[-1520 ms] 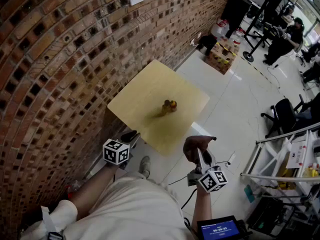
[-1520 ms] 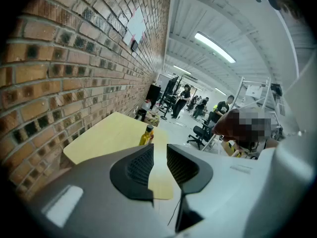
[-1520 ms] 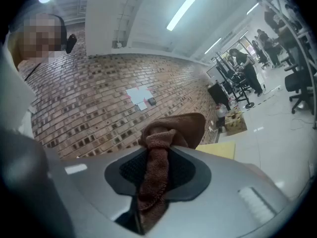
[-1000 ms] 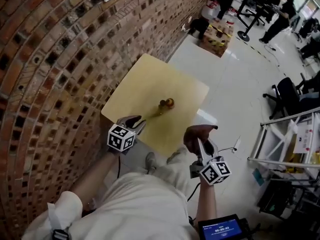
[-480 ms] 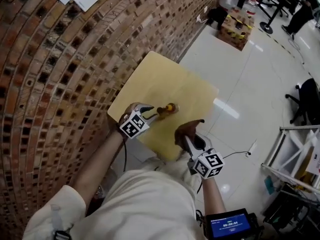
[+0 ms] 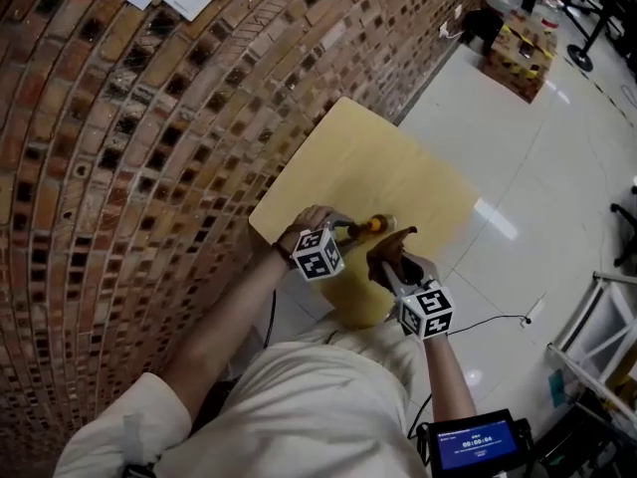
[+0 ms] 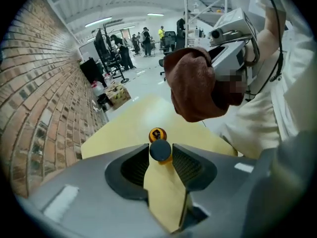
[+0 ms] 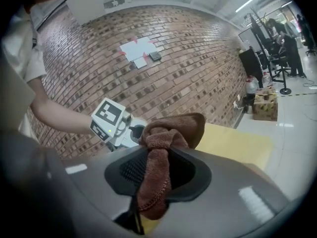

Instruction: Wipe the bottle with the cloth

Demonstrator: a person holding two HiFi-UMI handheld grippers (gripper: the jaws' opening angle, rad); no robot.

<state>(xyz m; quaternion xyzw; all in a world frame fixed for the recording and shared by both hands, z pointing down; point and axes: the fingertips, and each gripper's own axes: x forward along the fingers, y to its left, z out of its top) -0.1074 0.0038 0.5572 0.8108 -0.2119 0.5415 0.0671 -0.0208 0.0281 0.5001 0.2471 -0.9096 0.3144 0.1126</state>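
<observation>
A small bottle (image 6: 376, 225) with an orange body and a dark round cap (image 7: 160, 150) stands near the front edge of the yellow table (image 6: 398, 167). My left gripper (image 6: 350, 229) points steeply down at it. Its jaws have just been opening. In the left gripper view the cap sits between the open jaws of that gripper (image 7: 161, 157), and the pads do not touch it. Just behind the cap shows a second orange round shape (image 7: 157, 134). My right gripper (image 8: 163, 157) is shut on a brown cloth (image 8: 171, 128), held just right of the bottle (image 6: 391, 252).
A brick wall (image 6: 149, 118) runs along the table's left side. White tiled floor (image 6: 557, 167) lies to the right, with boxes (image 6: 523, 38) at the far end and a metal rack (image 6: 607, 337). People and office chairs (image 7: 116, 48) stand far off.
Both grippers have come forward and down from beside the body to the table. The left one now reaches the bottle; the right has carried the cloth over the table's near edge.
</observation>
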